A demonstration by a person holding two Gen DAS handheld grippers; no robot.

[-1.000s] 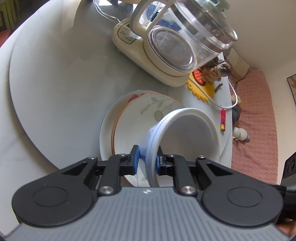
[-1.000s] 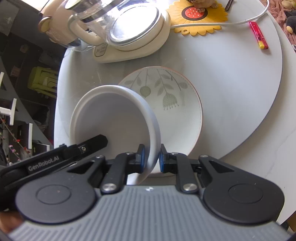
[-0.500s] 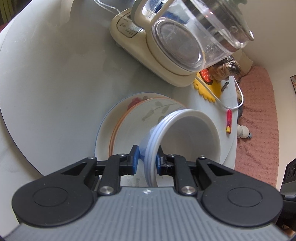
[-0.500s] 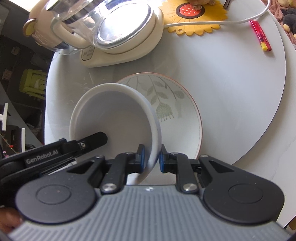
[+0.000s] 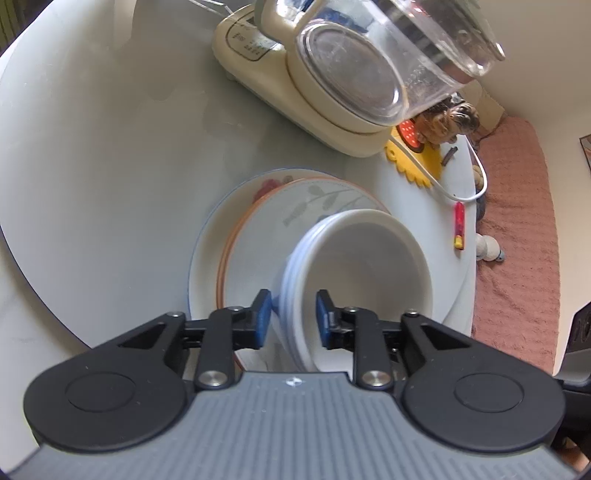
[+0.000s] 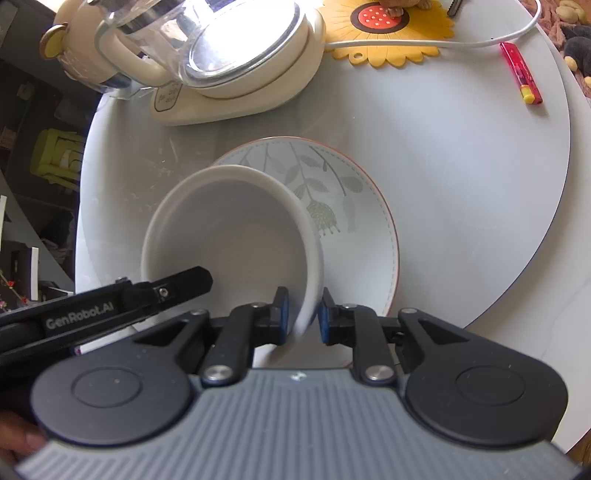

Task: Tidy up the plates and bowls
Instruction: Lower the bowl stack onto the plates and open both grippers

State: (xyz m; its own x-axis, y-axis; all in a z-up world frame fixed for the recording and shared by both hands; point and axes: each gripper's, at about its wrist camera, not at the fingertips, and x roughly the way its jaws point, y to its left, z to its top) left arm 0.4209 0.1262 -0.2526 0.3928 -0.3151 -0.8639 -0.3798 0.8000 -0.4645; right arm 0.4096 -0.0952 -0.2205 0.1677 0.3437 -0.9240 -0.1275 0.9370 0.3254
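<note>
Seen from the left tool (image 5: pixel 291 314): its blue pads stand apart, one on each side of the rim of a white bowl (image 5: pixel 365 266), with a visible gap at each pad, so the tool is open around the rim rather than clamped. The bowl sits just ahead of the tool, on a leaf-patterned plate (image 5: pixel 266 236) with an orange edge, which lies on a larger white plate (image 5: pixel 207 258). Farther ahead and to the right, a cream kettle base (image 5: pixel 295 107) carrying a glass kettle (image 5: pixel 388 55) stands on the grey round table (image 5: pixel 92 147). Right of that lie a yellow sunflower mat (image 5: pixel 413 162), a white cable (image 5: pixel 476 173) and a red lighter (image 5: pixel 459 230).

Seen from the right tool (image 6: pixel 301 314): to the left, the other tool's black finger reaches into the bowl (image 6: pixel 232 229). Straight ahead, this tool's pads straddle the bowl's near rim, and whether they press it cannot be told. The leafy plate (image 6: pixel 354 221) shows just right of the bowl. The kettle (image 6: pixel 229 48) blocks the space beyond, with the mat (image 6: pixel 388 29) and lighter (image 6: pixel 521 74) farther right.
</note>
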